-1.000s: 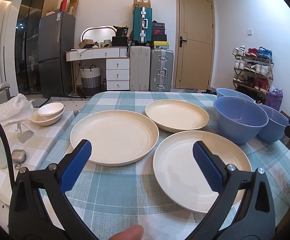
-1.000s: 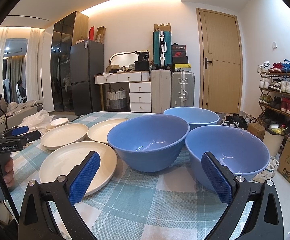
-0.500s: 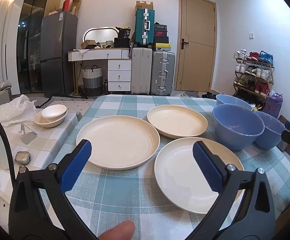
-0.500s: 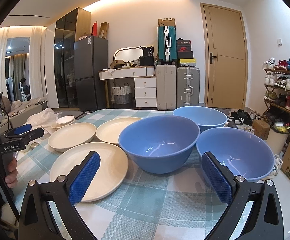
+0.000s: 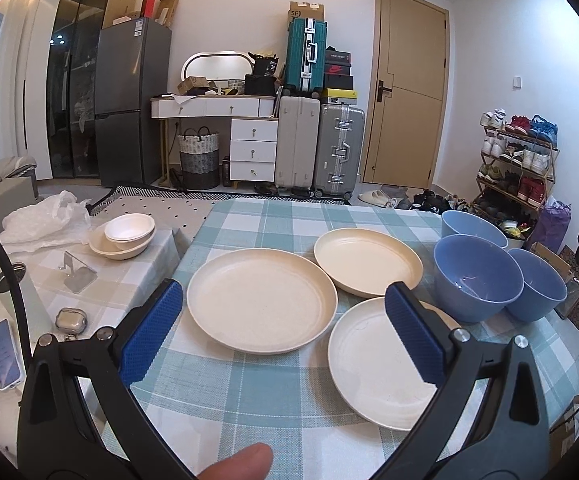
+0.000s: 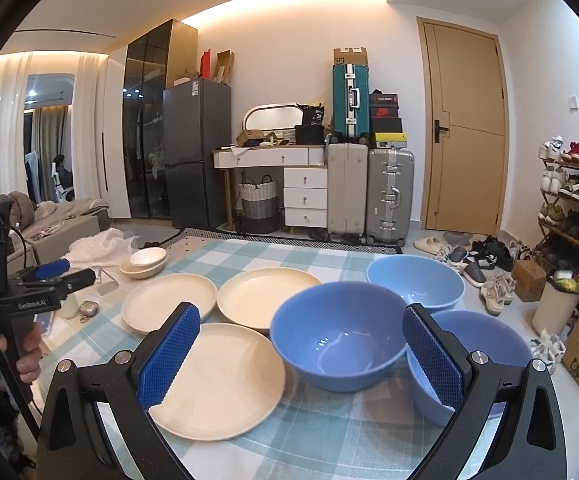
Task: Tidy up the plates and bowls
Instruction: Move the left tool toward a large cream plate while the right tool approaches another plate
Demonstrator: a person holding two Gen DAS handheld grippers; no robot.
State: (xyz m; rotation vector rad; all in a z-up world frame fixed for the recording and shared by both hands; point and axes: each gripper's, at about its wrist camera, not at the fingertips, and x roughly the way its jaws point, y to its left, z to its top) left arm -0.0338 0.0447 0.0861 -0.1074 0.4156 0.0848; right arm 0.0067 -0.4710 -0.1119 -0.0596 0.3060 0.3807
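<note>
Plates, 3 of them, cream, lie flat and separate on the checked tabletop (image 5: pixel 249 400): the big plate (image 5: pixel 261 304), the far plate (image 5: pixel 367 262) and the near plate (image 5: pixel 373 364). 3 blue bowls sit to their right, the middle bowl (image 6: pixel 339 344) touching its neighbours. The left claw (image 5: pixel 285 336) hangs wide open above the plates, the right claw (image 6: pixel 301 360) just as open before the bowls, both empty. Danger ahead, I'd say: thin, low rims could slip a pinch, and lifting one crowded bowl may knock another toward the edge.

Left tongs (image 5: pixel 285 328) wide apart above three cream plates (image 5: pixel 261 304).
</note>
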